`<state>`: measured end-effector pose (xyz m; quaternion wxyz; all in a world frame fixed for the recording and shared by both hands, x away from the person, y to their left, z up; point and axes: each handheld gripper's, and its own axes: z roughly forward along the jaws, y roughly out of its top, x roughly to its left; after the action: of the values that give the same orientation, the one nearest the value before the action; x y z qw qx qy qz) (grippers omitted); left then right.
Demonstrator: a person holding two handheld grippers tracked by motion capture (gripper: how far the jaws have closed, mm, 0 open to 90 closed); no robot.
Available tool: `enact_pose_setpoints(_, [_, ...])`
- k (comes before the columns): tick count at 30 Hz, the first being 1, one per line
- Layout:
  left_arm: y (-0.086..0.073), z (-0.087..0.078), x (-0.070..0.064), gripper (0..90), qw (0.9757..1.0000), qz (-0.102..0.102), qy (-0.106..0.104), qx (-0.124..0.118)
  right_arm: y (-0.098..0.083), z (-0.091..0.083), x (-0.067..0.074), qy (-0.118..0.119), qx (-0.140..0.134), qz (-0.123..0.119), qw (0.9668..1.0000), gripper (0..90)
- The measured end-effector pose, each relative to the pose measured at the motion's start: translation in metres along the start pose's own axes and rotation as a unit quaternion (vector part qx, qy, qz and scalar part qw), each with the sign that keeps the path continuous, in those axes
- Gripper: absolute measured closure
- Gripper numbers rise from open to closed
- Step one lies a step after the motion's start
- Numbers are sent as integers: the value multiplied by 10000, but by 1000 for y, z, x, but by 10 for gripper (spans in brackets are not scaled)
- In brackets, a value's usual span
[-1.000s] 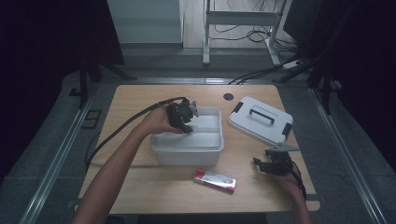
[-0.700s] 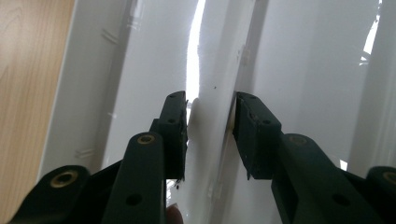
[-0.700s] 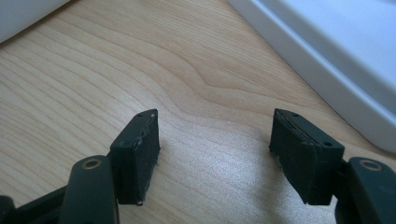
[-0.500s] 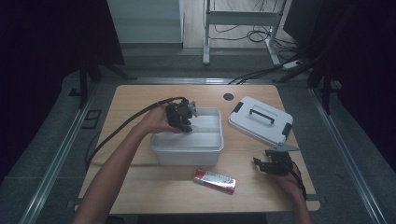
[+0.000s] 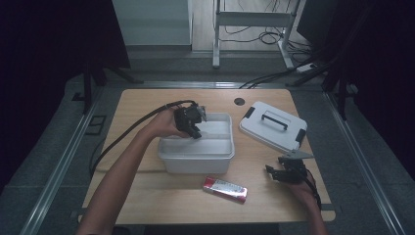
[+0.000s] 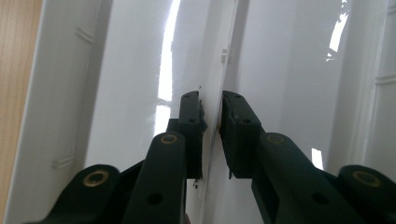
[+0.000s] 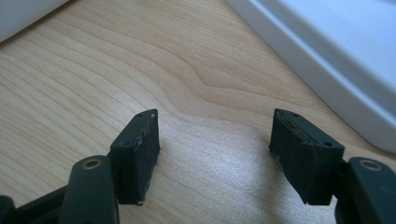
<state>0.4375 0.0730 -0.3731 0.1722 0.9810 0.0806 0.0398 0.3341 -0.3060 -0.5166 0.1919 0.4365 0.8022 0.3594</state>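
The left gripper (image 5: 195,128) reaches down into the open white bin (image 5: 169,147) at the middle of the tabletop (image 5: 147,103). In the left gripper view its fingers (image 6: 191,126) straddle the thin white divider (image 6: 215,84) that stands upright inside the bin; they have just been closing, and now sit right against the divider on both sides with barely a sliver of gap, so a grip looks made or all but made. The divider still stands in its slots, so lifting it out, or shifting it, appears to be what is left.

The right gripper (image 5: 284,174) rests on the tabletop to the right of the bin, fingers (image 7: 140,149) wide apart with nothing between them, only bare wood. The bin's lid (image 5: 271,125) lies off, just behind that gripper. A red and silver packet (image 5: 225,189) lies in front of the bin, untouched.
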Motion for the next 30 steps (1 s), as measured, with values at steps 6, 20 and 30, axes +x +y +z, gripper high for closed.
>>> enact_pose_setpoints(6, [0, 0, 1, 820, 10000, 5, -80, -1, 0, 0, 0, -11, 1, -3, 10000, 328])
enact_pose_setpoints(20, [0, 0, 5, 853, 9996, -43, -290, -7, 0, 0, 0, -29, 1, 0, 10000, 328])
enact_pose_setpoints(30, [0, 0, 9, 869, 9993, -209, -292, 55, 0, 0, -1, -53, -1, 4, 10000, 328])
